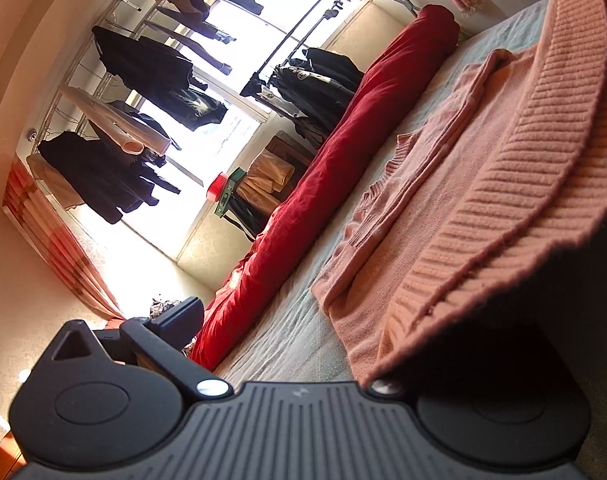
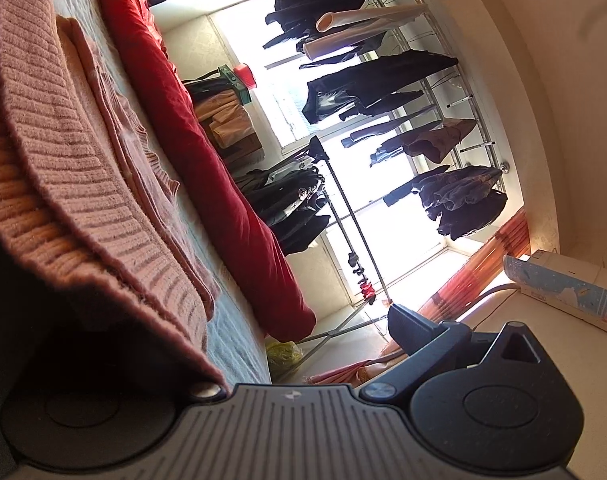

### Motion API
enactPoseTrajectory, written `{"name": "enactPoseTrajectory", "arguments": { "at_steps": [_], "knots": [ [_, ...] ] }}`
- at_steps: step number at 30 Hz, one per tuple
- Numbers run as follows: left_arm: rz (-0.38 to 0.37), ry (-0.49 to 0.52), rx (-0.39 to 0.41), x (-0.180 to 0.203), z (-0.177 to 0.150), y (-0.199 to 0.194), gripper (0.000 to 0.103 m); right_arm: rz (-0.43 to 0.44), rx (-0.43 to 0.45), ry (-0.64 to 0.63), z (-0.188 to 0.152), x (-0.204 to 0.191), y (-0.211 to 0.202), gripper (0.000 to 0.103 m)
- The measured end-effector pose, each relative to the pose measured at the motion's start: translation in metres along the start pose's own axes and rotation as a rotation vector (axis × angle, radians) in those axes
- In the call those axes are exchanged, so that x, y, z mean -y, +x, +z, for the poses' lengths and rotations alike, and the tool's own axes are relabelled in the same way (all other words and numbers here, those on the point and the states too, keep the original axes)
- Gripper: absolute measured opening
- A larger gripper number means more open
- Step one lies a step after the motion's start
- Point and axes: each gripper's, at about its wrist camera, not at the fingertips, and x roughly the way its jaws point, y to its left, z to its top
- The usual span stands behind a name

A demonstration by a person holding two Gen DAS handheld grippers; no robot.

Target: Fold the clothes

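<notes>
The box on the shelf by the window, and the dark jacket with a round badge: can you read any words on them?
Box: some small print, too blurred to read.
Dark jacket: round badge, too small to read.
No readable words or numbers anywhere else.

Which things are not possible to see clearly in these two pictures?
- Left wrist view: the pink sweater covers one finger of the left gripper, so its grip is unclear.
- Right wrist view: the same for the right gripper, under the sweater's ribbed hem.
- Both views: window glare washes out the hanging dark clothes.
</notes>
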Motion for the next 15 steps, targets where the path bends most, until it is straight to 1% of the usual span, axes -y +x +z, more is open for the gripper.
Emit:
{"name": "enactPoseTrajectory", "arguments": {
  "at_steps": [6, 15],
  "knots": [
    [0.014, 0.010, 0.008, -0.006, 0.008, 0.024, 0.103, -0.001, 0.022, -0.025, 0.011, 0.000, 0.030, 0.103],
    [0.035, 0.024, 0.023, -0.011, 0.023, 0.076, 0.103, -0.010, 0.046, -0.039, 0.029, -0.002, 0.088, 0.103]
  ]
}}
